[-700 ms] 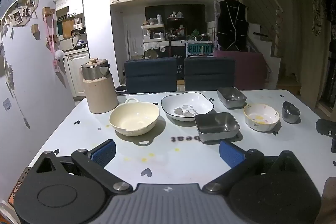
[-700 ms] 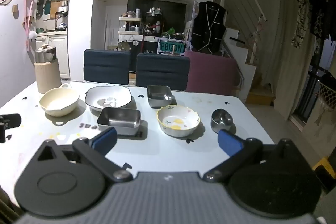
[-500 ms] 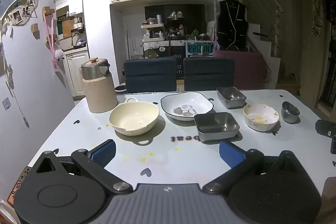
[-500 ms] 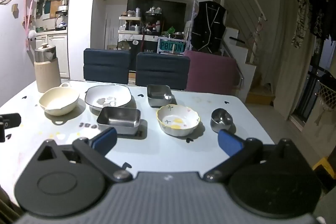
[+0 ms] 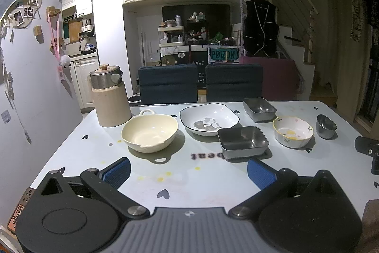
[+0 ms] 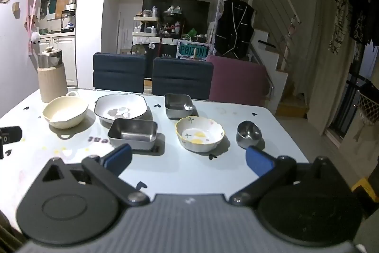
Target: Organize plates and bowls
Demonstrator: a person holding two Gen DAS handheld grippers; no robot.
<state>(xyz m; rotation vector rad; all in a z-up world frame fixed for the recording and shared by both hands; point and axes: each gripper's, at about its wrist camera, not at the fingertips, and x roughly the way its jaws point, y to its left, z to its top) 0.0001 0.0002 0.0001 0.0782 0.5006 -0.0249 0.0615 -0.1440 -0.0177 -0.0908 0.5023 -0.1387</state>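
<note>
Steel and china dishes sit spread across the pale table (image 5: 71, 153): a cream bowl (image 5: 149, 133) by the tall jug (image 5: 110, 96), a white plate (image 5: 209, 119) beside it, two steel trays, one near (image 5: 242, 142) and one far (image 5: 259, 106), a flowered bowl (image 5: 293, 131) and a small steel cup (image 5: 326, 126) at the right end. Both the left gripper (image 5: 188, 170) and the right gripper (image 6: 188, 159) hang over the near edge with blue pads wide apart, holding nothing and touching no dish.
</note>
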